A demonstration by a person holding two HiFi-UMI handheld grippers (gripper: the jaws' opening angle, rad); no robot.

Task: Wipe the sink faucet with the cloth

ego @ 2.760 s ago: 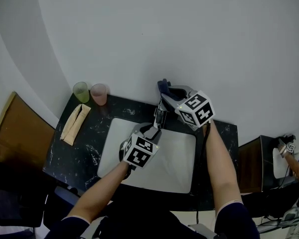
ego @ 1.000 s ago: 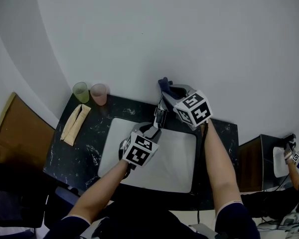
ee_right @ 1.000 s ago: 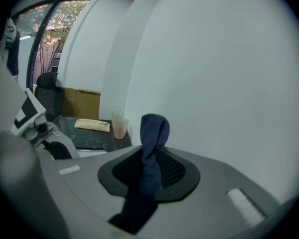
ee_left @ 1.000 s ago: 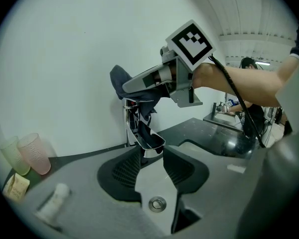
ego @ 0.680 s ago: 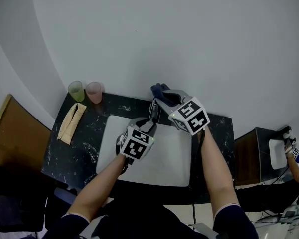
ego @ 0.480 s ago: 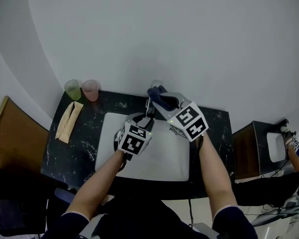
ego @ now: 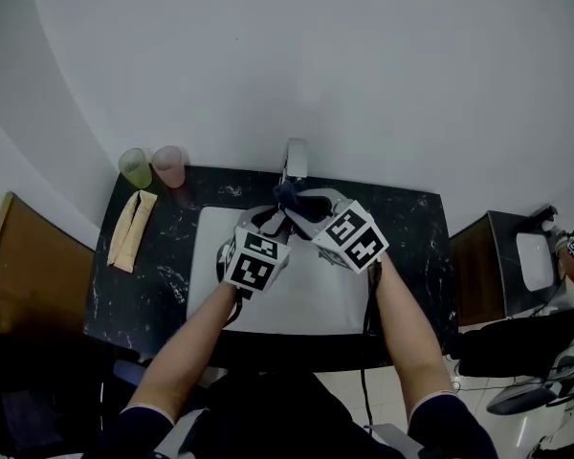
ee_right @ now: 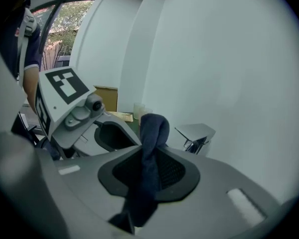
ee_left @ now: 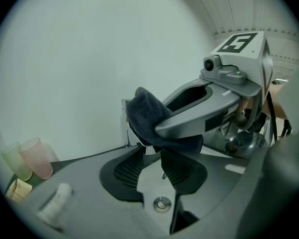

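Sink [ego: 206, 247] set in counter [ego: 411, 247].
Faucet [ego: 294, 157] at sink's twelve o'clock; cup [ego: 134, 168] and second cup [ego: 168, 165] at ten; folded packet [ego: 132, 229] at nine.

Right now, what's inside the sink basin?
Only its round drain shows on the bare white sink floor. The right hand-held gripper, shut on the dark cloth, and the person's forearms cover other parts, which stay unseen.

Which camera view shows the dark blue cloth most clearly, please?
The right gripper view: the cloth runs up its middle, pinched in the right claw. The left gripper view shows its bunched end by the faucet; the head view, only a small dark patch.
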